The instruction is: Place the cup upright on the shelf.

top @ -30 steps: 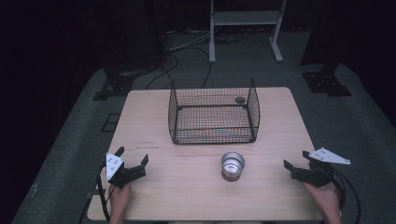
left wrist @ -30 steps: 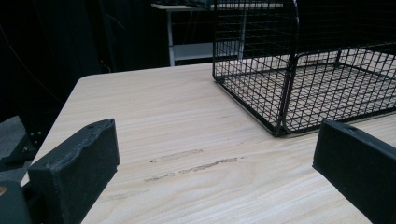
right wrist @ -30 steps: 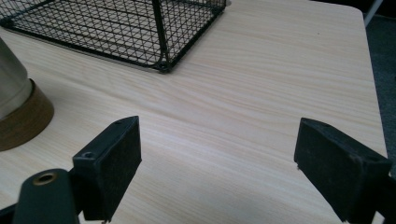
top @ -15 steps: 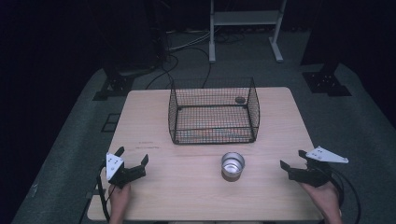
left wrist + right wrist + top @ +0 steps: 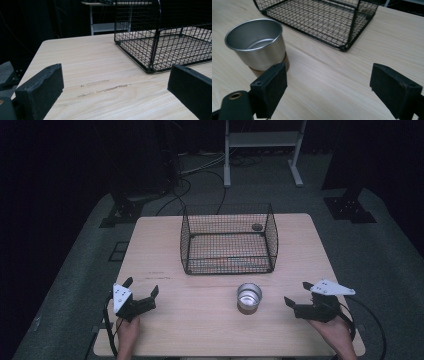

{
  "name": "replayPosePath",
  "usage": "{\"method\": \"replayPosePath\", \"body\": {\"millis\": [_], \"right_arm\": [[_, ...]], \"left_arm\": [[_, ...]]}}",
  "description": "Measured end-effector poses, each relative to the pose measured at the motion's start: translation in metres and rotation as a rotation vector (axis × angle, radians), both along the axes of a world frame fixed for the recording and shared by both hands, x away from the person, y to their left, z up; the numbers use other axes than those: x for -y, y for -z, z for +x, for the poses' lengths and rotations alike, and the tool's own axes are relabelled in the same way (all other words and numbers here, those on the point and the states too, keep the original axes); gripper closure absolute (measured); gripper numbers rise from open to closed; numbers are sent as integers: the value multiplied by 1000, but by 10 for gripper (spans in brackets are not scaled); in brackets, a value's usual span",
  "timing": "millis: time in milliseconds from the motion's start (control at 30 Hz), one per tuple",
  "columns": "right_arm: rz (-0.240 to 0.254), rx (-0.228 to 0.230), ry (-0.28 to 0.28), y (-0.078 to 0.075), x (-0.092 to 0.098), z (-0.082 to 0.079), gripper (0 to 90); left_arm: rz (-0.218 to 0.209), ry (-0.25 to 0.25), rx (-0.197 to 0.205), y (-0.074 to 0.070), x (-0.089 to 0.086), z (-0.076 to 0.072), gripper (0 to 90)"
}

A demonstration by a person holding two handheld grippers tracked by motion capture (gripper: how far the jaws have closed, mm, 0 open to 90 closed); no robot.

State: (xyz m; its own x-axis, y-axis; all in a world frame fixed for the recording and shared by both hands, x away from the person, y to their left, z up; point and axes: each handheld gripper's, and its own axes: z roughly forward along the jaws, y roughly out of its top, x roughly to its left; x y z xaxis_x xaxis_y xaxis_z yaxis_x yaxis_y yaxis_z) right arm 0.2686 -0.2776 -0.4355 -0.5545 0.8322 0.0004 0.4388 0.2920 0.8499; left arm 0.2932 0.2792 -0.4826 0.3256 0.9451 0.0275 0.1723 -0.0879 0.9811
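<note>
Right gripper, lower right of the high view, has jaws parted on nothing, having just opened further. Metal cup stands upright at lower centre, near its tips. Left gripper, lower left, is open; wire basket sits mid-frame.

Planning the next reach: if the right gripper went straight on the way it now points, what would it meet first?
Probably bare table. The right gripper, jaws open, aims between the metal cup and the wire basket corner; the cup looks off-line, though depth is unclear.
</note>
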Motion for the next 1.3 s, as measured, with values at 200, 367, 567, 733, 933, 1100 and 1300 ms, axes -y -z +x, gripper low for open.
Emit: {"method": "replayPosePath", "body": {"millis": [200, 367, 567, 733, 933, 1100, 1300], "right_arm": [[-10, -12, -54, 2, -17, 0, 136], [-19, -15, -86, 2, -29, -1, 136], [-10, -31, -121, 4, -40, -3, 126], [-13, -32, -146, 5, -50, -4, 126], [-15, -39, -182, 6, -61, -4, 125], [-20, -43, -190, 7, -66, -5, 124], [-20, -43, -200, 9, -75, -4, 100]], "left_arm": [[-1, 0, 0, 0, 0, 0, 0], [-2, 1, 0, 0, 0, 0, 0], [3, 2, 0, 0, 0, 0, 0], [-1, 0, 0, 0, 0, 0, 0], [2, 1, 0, 0, 0, 0, 0], [-1, 1, -1, 0, 0, 0, 0], [-2, 1, -1, 0, -1, 0, 0]]}}
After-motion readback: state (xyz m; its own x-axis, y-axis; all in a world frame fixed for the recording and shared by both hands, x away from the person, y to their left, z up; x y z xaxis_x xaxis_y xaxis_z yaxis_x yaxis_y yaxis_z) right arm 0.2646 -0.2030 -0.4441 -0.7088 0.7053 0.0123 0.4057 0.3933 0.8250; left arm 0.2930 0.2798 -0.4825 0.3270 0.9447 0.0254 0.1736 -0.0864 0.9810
